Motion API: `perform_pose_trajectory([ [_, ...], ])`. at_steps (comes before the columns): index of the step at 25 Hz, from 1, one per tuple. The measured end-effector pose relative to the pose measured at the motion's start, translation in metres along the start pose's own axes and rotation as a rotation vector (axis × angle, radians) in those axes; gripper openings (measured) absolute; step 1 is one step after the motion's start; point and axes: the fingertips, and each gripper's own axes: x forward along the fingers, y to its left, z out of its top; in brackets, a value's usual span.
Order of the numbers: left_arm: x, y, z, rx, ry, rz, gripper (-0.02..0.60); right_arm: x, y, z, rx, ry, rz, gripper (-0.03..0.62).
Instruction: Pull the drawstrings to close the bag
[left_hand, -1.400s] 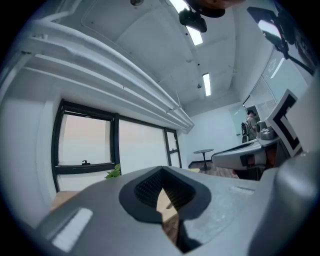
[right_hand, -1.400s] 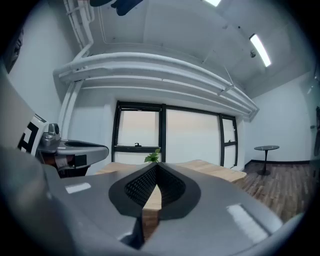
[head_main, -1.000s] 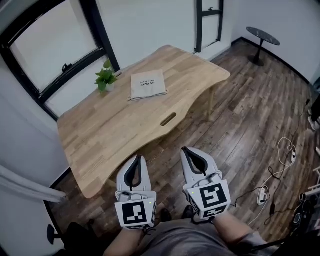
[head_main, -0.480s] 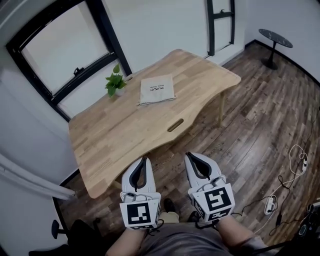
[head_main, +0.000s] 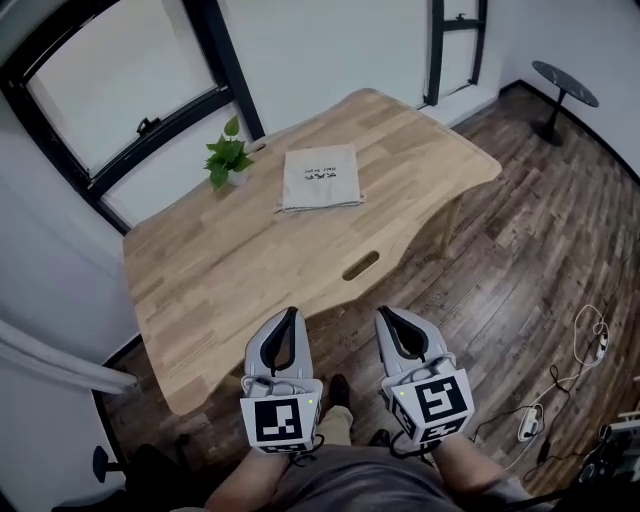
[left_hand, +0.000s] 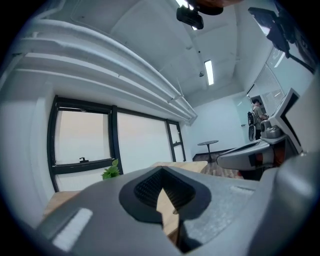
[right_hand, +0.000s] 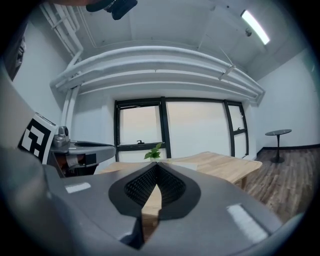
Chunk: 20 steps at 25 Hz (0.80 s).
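Note:
A beige cloth drawstring bag (head_main: 320, 177) lies flat on the far part of the wooden table (head_main: 240, 270), too far off to make out its strings. Both grippers hang over the wooden floor in front of the table's near edge, well short of the bag. My left gripper (head_main: 291, 313) has its jaws shut with nothing between them, and its tips (left_hand: 160, 173) point toward the table. My right gripper (head_main: 384, 314) is shut and empty too, its tips (right_hand: 156, 168) aimed the same way. Each gripper shows in the other's view, side by side.
A small potted plant (head_main: 228, 160) stands left of the bag by the black-framed window (head_main: 120, 80). The table has a slot (head_main: 360, 265) near its front edge. A round side table (head_main: 565, 85) stands far right. Cables and a power strip (head_main: 530, 420) lie on the floor at right.
The head view has shifted and the table sits a little nearer and more central. Both grippers stay shut and low in front of me, barely moved.

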Motion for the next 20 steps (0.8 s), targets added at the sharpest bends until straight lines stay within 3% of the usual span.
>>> perform_pose_trajectory([
  [8,0.077,0.043,-0.012,0.002,0.016,-0.061,0.003,0.087,-0.019,0.01,-0.002,0.043,-0.028,0.029],
  [20,0.13,0.094,-0.02,-0.014,-0.006,-0.114,0.003,0.165,-0.016,0.041,-0.049,0.015,-0.06,0.029],
])
